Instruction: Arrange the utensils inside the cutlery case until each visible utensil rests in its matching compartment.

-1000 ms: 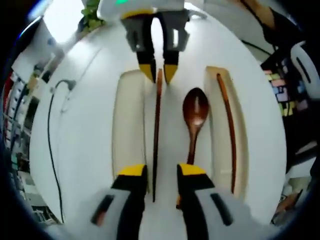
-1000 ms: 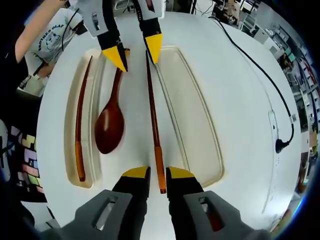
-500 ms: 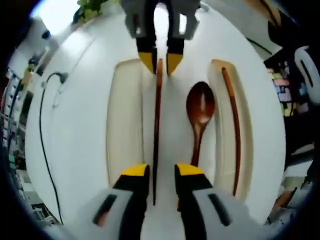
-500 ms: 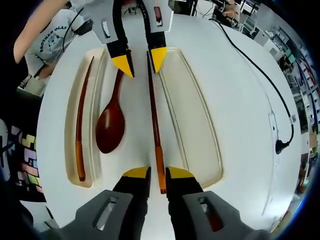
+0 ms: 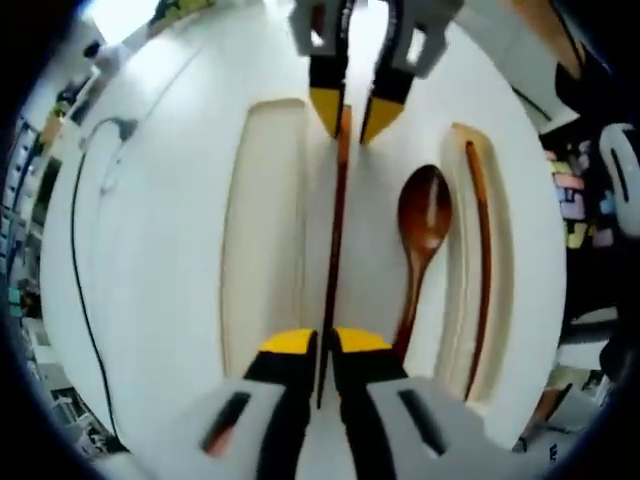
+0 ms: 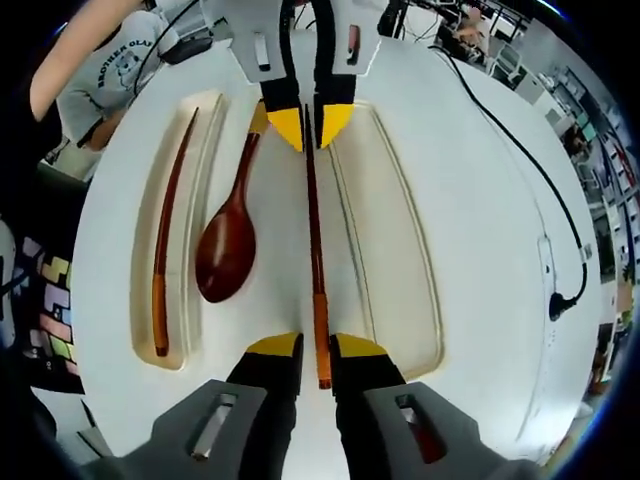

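Between the jaws of our left tool (image 5: 320, 342) lies the thin end of the loose chopstick (image 5: 333, 240), and the jaws look nearly together on it; whether they truly pinch it, we cannot tell. We should close both tools evenly and lift it level toward the empty compartment (image 5: 264, 220) just left of it.

In the right gripper view, the right tool (image 6: 318, 346) straddles the orange end of this chopstick, jaws slightly apart, not clamped. The spoon (image 6: 228, 240) lies beside it on the surface (image 6: 500, 250); another chopstick (image 6: 168, 240) rests in the far-left compartment. The chopstick's tips are partly covered by tool jaws.
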{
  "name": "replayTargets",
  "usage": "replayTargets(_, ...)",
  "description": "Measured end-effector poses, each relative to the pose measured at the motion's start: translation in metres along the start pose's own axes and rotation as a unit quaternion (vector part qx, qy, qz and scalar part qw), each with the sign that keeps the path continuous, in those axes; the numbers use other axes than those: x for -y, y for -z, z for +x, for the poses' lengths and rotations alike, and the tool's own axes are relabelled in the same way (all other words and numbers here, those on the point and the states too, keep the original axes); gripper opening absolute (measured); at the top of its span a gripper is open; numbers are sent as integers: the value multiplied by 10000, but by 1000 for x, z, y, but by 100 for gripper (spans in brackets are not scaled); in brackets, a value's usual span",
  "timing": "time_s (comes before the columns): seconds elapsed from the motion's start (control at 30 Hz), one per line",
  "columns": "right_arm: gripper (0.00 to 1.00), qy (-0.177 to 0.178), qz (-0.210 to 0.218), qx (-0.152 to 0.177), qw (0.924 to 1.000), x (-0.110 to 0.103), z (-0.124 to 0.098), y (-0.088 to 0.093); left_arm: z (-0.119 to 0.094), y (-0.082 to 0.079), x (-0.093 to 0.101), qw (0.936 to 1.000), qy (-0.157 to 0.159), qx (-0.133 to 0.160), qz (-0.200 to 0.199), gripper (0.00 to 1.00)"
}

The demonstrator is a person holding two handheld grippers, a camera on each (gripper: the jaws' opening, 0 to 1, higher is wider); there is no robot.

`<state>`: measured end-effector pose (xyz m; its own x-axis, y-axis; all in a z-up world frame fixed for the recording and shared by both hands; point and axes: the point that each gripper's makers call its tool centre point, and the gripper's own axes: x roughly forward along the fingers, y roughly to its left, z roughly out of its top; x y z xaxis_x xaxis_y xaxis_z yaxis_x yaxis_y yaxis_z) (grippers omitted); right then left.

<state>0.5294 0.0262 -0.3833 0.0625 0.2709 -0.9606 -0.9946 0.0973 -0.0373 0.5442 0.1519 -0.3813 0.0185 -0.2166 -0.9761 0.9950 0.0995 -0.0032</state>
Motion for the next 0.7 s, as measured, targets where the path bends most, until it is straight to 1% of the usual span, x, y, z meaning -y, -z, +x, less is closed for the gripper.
replayTargets(0.03, 10, -4, 1, 14, 10000, 0, 0, 0, 0, 0, 0, 10000, 14, -8, 90, 4)
replayTargets(0.1, 9, 4, -16, 38, 10000, 6, -1, -2, 1, -1, 2, 9999, -27, -52, 137, 4)
replayTargets(0.13, 8, 25, -5, 77, 10000, 6, -1, -3, 1, -1, 2, 9998, -55, -90, 171, 4)
replayTargets(0.17, 5, 21, -10, 93, 10000, 5, -1, -3, 1, -1, 2, 9996, -73, -128, 221, 4)
replayTargets(0.2, 4, 54, -118, 135, 9998, 6, 0, -4, 1, -1, 3, 9997, -109, -184, 155, 4)
replayTargets(0.23, 4, 41, -50, 112, 9999, 5, -1, -3, 1, -1, 3, 9996, -116, -201, 171, 4)
replayTargets(0.27, 4, 37, 1, 101, 9999, 6, -2, -3, 1, 0, 3, 9992, -137, -232, 306, 4)
replayTargets(0.3, 4, 33, -13, 108, 9999, 7, -2, -3, 1, -1, 4, 9991, -160, -243, 306, 4)
replayTargets(0.37, 4, 50, -81, 105, 9999, 9, -2, -4, 0, 1, 3, 9992, -248, -312, -77, 4)
replayTargets(0.4, 4, 65, -94, 112, 9999, 8, -3, -4, 0, 0, 3, 9993, -240, -301, -21, 4)
replayTargets(0.43, 4, 81, -118, 128, 9998, 8, -3, -4, 0, 0, 2, 9988, -256, -288, 313, 3)
replayTargets(0.47, 4, 93, -115, 153, 9998, 9, -3, -4, 0, 0, 4, 9983, -289, -242, 452, 3)
replayTargets(0.5, 3, 133, -118, 233, 9996, 10, -4, -5, 0, 2, 6, 9987, -315, -234, 328, 3)
replayTargets(0.53, 3, 172, -110, 320, 9993, 9, -5, -3, 0, 2, 6, 9986, -342, -218, 335, 2)
replayTargets(0.57, 3, 213, -44, 516, 9984, 8, -5, -3, -1, 2, 6, 9983, -383, -188, 389, 2)
replayTargets(0.63, 3, 211, 106, 795, 9966, 9, -6, -3, -1, 3, 6, 9982, -426, -140, 392, 2)
replayTargets(0.67, 3, 205, 125, 826, 9963, 10, -6, -3, -1, 2, 5, 9983, -455, -120, 344, 3)
replayTargets(0.7, 3, 205, 122, 843, 9962, 8, -6, -2, -1, 3, 5, 9986, -515, -145, 49, 3)
